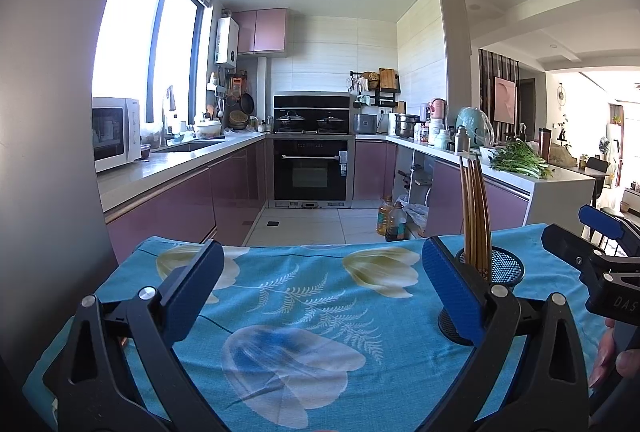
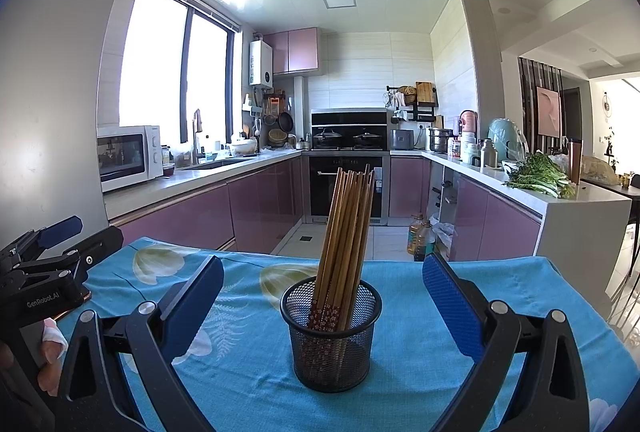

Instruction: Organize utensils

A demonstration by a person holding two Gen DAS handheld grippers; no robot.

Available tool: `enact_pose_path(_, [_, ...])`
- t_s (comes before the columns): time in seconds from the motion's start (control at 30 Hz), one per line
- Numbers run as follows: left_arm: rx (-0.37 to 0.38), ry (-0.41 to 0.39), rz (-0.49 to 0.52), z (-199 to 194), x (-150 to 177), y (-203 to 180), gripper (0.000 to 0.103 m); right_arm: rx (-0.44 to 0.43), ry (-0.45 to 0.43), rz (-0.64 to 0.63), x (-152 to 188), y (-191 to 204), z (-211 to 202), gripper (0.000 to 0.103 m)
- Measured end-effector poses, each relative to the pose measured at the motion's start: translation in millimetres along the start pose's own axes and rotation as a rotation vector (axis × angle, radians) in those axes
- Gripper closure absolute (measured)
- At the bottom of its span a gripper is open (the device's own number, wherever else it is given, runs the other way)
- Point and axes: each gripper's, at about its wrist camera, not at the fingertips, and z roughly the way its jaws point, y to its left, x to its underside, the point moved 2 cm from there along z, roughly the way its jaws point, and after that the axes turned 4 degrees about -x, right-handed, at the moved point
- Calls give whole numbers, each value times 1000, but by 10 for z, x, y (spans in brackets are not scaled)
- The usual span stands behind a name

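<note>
A black mesh cup (image 2: 331,336) stands on the blue flowered cloth (image 2: 248,372) and holds a bundle of several brown chopsticks (image 2: 347,232) that lean to the right. My right gripper (image 2: 322,298) is open and empty, with the cup between its two fingers and apart from both. In the left wrist view the cup (image 1: 506,266) and chopsticks (image 1: 475,211) stand behind the right finger. My left gripper (image 1: 320,286) is open and empty over bare cloth (image 1: 304,296), left of the cup. Each gripper shows at the edge of the other's view.
The table's far edge drops to a tiled kitchen floor. Oil bottles (image 2: 420,236) stand on the floor beyond it. A grey fridge side (image 1: 48,111) rises at the left. A counter with greens (image 2: 540,177) runs at the right.
</note>
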Motion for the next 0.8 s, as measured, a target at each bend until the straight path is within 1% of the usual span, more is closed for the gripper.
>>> enact_pose_path(0.8, [3, 2, 0, 2, 2, -2, 5, 1, -3, 5, 25, -4, -1, 7])
